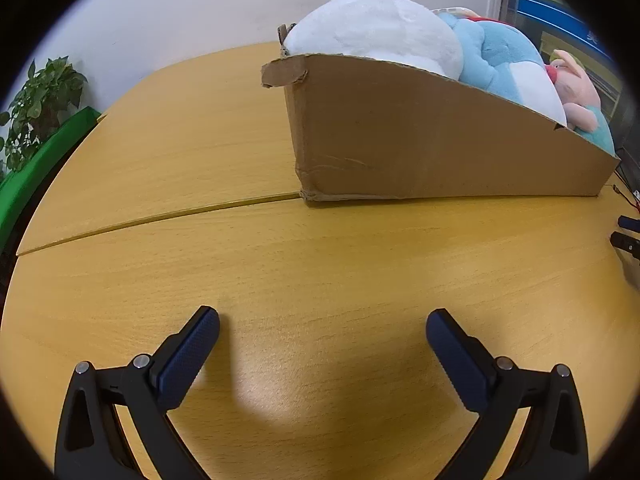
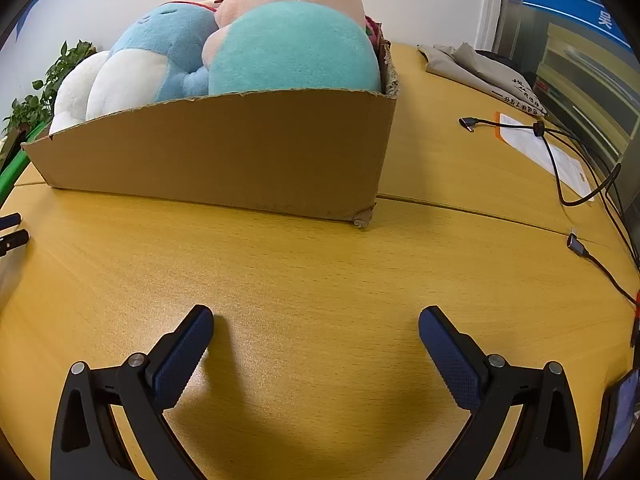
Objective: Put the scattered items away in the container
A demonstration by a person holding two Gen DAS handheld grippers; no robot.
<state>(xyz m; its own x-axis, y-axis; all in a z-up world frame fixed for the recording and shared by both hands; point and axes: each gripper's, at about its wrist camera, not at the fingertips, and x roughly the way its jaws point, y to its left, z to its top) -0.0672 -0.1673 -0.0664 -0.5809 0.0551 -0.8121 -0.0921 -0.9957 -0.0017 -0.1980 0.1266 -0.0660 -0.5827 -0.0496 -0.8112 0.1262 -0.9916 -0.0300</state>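
A brown cardboard box (image 1: 420, 140) stands on the wooden table (image 1: 280, 264) and holds several plush toys: a white one (image 1: 372, 28), a light blue one (image 1: 504, 60) and a pink and teal one (image 1: 580, 92). The right wrist view shows the same box (image 2: 240, 152) with the teal and pink plush (image 2: 296, 48), the blue plush (image 2: 168, 44) and the white plush (image 2: 80, 88). My left gripper (image 1: 322, 328) is open and empty, low over the table in front of the box. My right gripper (image 2: 316, 324) is open and empty, also low before the box.
A potted plant (image 1: 40, 100) and a green board (image 1: 36, 168) are at the far left. Black cables (image 2: 568, 168), a paper sheet (image 2: 548, 152) and a grey cloth bag (image 2: 480, 72) lie at the right. A dark phone-like device (image 2: 620, 412) sits at the right edge.
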